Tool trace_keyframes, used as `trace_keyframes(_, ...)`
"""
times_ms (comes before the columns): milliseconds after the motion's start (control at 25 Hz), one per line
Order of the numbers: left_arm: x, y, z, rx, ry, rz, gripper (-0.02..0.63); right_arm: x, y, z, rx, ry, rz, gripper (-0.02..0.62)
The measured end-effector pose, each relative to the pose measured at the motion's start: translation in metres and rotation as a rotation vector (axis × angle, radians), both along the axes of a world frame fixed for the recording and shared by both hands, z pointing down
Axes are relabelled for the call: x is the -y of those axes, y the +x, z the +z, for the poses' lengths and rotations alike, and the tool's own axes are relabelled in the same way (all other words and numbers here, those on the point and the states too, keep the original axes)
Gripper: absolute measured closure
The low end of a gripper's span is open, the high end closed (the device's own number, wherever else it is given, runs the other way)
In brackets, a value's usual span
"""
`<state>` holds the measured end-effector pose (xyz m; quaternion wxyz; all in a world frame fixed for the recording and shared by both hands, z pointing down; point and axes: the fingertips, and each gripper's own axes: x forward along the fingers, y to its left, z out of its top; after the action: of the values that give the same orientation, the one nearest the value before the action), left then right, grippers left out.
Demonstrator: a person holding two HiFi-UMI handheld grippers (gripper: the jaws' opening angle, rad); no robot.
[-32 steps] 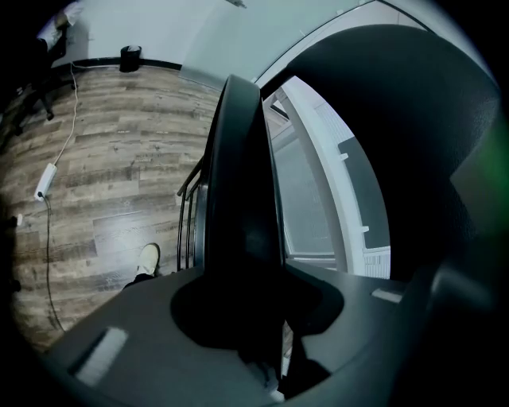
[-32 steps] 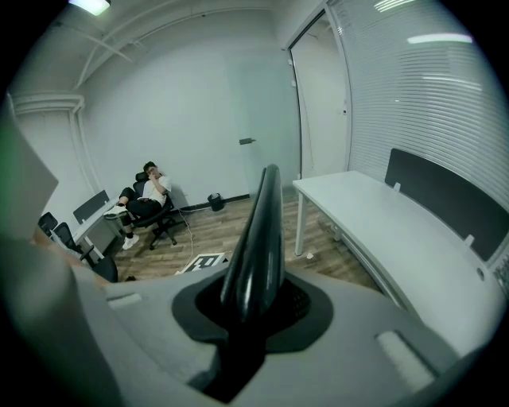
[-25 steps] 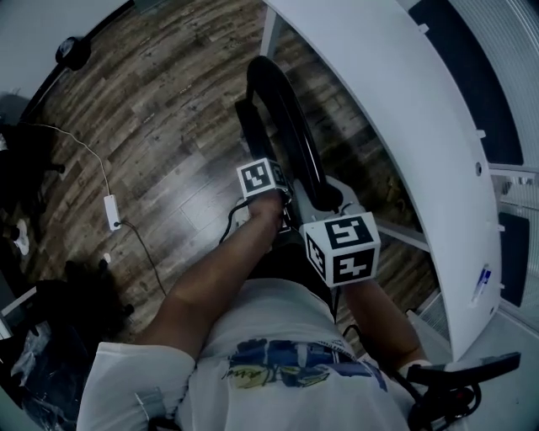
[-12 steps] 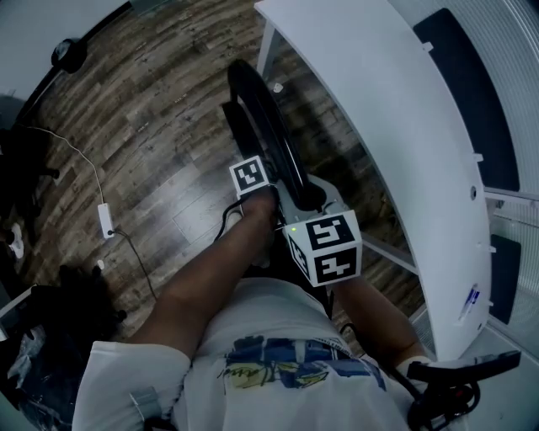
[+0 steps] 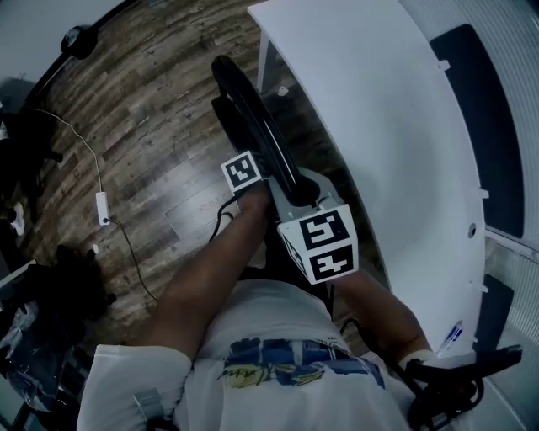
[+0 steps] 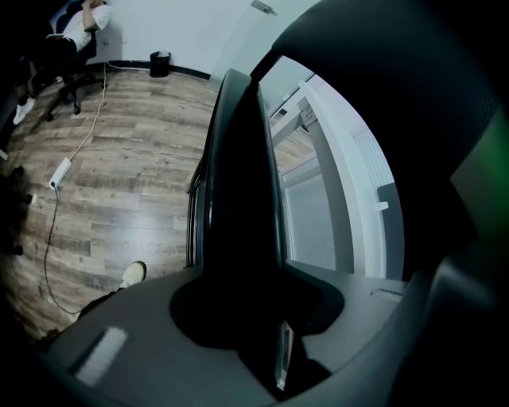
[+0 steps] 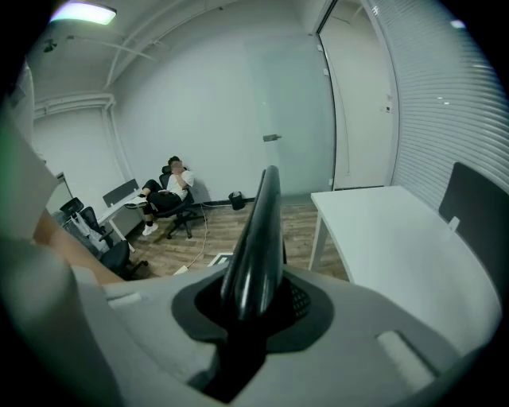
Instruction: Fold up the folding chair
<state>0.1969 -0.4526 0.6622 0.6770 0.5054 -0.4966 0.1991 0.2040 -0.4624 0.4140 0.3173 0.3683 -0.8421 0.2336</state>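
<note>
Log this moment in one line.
folding chair: folded flat, beside white table | left hand-held gripper: shut on it | right hand-held gripper: shut on it

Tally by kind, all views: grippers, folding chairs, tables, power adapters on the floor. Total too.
Grippers: 2 (left gripper, right gripper)
Folding chair, black: 1
White table: 1
Power adapter, white, on the floor: 1
Total: 5

Wood-plank floor (image 5: 160,126), a white desk (image 5: 379,126) beside slatted blinds (image 7: 445,95), pale wall (image 7: 215,111), lit ceiling light (image 7: 83,12).
</note>
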Motion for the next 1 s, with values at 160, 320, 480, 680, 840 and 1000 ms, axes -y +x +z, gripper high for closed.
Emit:
trace_keyframes(160,0.024,0.017,0.011,0.016,0.001,-0.043,0.482,0.023,0.021,0.012,0.021,-0.001,-0.045,0.524)
trace_keyframes(320,0.039,0.032,0.022,0.030,-0.009,-0.065,0.482,0.042,0.039,0.022,0.040,-0.008,-0.068,0.523)
trace_keyframes(480,0.054,0.048,0.022,0.043,-0.013,-0.066,0.482,0.059,0.061,0.024,0.055,-0.016,-0.063,0.525)
trace_keyframes(680,0.064,0.063,0.023,0.058,-0.033,-0.072,0.480,0.074,0.083,0.026,0.072,-0.028,-0.061,0.525)
trace_keyframes(840,0.072,0.074,0.025,0.057,-0.046,-0.068,0.479,0.085,0.099,0.029,0.084,-0.034,-0.059,0.525)
trace_keyframes(1000,0.080,0.086,0.027,0.064,-0.054,-0.063,0.477,0.095,0.114,0.031,0.094,-0.042,-0.057,0.525)
